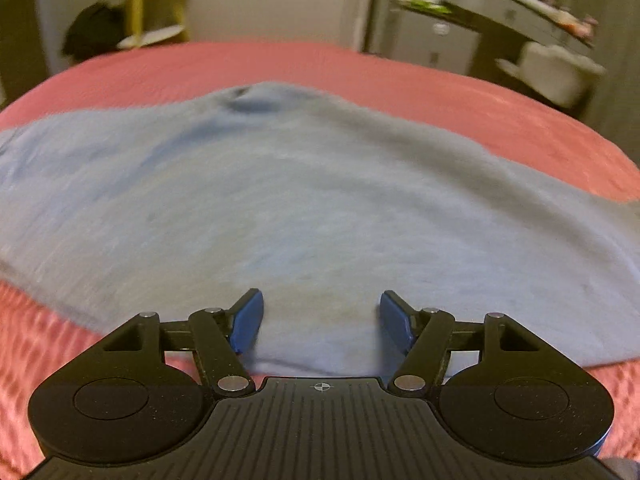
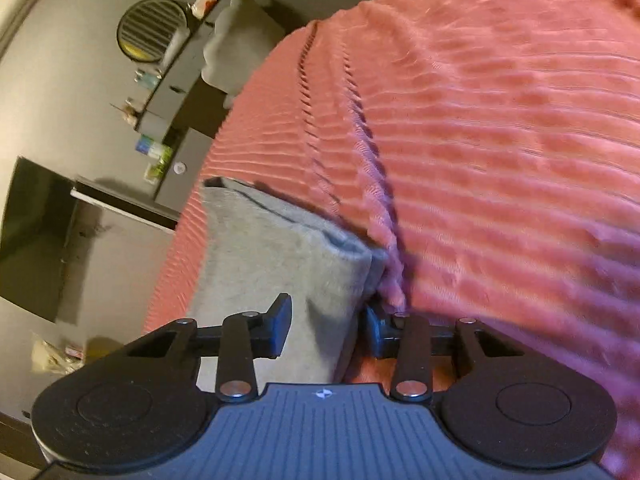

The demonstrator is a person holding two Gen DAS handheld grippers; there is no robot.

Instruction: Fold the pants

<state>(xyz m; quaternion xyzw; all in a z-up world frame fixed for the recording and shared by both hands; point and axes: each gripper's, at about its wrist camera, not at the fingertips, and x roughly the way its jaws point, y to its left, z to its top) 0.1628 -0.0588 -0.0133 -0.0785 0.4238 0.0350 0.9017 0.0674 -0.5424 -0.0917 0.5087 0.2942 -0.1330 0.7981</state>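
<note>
Light blue-grey pants (image 1: pixel 304 200) lie spread across a pink ribbed bedspread (image 1: pixel 360 68). My left gripper (image 1: pixel 320 320) hovers over their near edge, open, its blue pads (image 1: pixel 248 320) wide apart with only flat cloth beneath them. In the right wrist view, a narrower folded part of the pants (image 2: pixel 272 256) runs away from me to an open end (image 2: pixel 224 186). My right gripper (image 2: pixel 326 326) sits at that part's near end. The cloth lies between its jaws and spreads out under the left finger (image 2: pixel 280 320). A thin dark gap shows beside the right finger (image 2: pixel 374 332), so the jaws stand open.
The bedspread (image 2: pixel 500 140) fills the right of the right wrist view. Beyond the bed stand a grey desk with small items (image 1: pixel 500 8), a white chair (image 1: pixel 556 68), a yellow shelf (image 1: pixel 152 4) and a dark bundle (image 1: pixel 92 32). The floor (image 2: pixel 100 260) lies beside the bed.
</note>
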